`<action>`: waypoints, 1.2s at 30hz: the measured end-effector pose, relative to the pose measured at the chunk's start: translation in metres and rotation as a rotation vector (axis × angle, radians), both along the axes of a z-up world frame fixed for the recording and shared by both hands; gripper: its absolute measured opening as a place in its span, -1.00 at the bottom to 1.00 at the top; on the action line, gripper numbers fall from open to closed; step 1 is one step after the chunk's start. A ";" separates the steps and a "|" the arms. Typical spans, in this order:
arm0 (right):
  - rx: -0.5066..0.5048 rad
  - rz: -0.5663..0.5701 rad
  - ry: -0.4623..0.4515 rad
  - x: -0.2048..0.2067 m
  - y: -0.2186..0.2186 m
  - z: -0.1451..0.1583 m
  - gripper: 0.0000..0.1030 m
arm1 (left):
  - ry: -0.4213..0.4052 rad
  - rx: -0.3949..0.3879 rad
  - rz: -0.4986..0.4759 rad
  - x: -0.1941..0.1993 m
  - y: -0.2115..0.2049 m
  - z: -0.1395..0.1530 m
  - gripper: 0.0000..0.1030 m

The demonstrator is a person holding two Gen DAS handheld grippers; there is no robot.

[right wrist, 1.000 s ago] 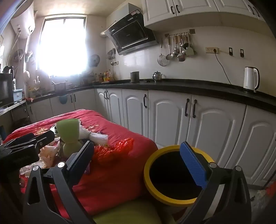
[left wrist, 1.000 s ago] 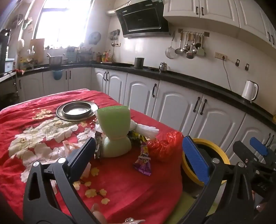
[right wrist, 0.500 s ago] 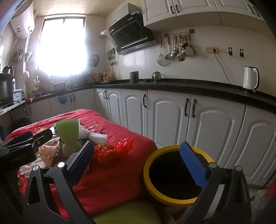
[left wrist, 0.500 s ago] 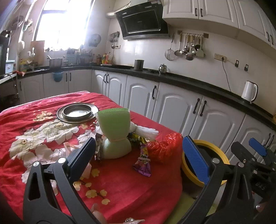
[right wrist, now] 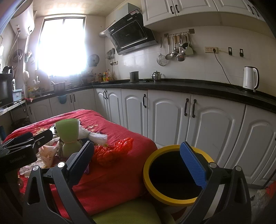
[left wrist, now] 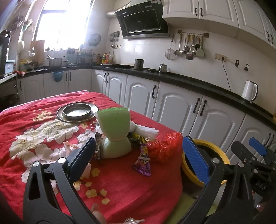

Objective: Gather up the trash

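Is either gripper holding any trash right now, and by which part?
Nothing is held. The left gripper and right gripper are both open and empty.

Crumpled red plastic bag [left wrist: 163, 148] and purple snack wrapper [left wrist: 143, 161] lie on red cloth; yellow-rimmed black bin [right wrist: 172, 174] stands beside, open.

pretty standard kitchen here. white arched cabinet doors [right wrist: 169, 118] with black handles run along under a black countertop [right wrist: 189, 86], more white cupboards [left wrist: 207, 10] up top. white tiled wall [right wrist: 203, 69] with a black range hood [right wrist: 132, 37] and a rail of hanging ladles and utensils [right wrist: 177, 50]. a white electric kettle [right wrist: 250, 79] sits plugged into a wall socket [right wrist: 210, 50]. the big window [right wrist: 62, 46] is totally blown out with daylight. a red floral cloth [left wrist: 51, 134] covers the table.
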State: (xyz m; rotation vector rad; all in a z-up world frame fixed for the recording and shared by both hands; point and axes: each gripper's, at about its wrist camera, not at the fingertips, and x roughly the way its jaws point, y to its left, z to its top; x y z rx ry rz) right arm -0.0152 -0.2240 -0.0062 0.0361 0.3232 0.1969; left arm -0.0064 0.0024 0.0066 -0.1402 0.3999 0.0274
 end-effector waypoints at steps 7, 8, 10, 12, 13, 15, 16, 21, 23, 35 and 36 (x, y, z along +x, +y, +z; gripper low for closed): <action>0.000 0.000 0.000 0.000 0.001 0.000 0.88 | 0.005 0.000 0.002 0.000 -0.001 0.000 0.79; 0.000 -0.001 0.000 0.000 0.001 -0.001 0.88 | 0.006 -0.001 0.001 0.001 -0.001 0.001 0.79; 0.001 0.000 0.000 0.000 0.001 0.000 0.88 | 0.008 -0.002 0.001 0.001 -0.001 0.001 0.79; 0.000 0.001 0.002 0.001 0.000 -0.004 0.88 | 0.010 -0.006 0.000 0.001 0.000 0.002 0.79; -0.001 0.002 0.002 0.001 0.000 -0.004 0.88 | 0.011 -0.006 0.001 0.002 0.000 0.002 0.79; -0.001 0.003 0.002 0.001 0.000 -0.004 0.88 | 0.010 -0.006 0.002 0.000 -0.002 -0.003 0.79; -0.001 0.005 0.003 0.001 0.000 -0.004 0.88 | 0.012 -0.008 0.003 0.000 -0.002 -0.003 0.79; -0.002 0.016 0.009 0.001 0.001 -0.004 0.88 | 0.020 -0.028 0.008 0.000 -0.001 -0.004 0.79; -0.002 0.029 0.008 0.002 0.002 -0.004 0.88 | 0.024 -0.036 0.011 0.000 0.001 -0.005 0.79; -0.035 0.221 0.012 0.006 0.030 0.001 0.88 | 0.043 -0.080 0.082 0.000 0.038 -0.009 0.79; -0.037 0.237 0.011 0.007 0.034 0.002 0.88 | 0.044 -0.083 0.091 0.000 0.042 -0.009 0.79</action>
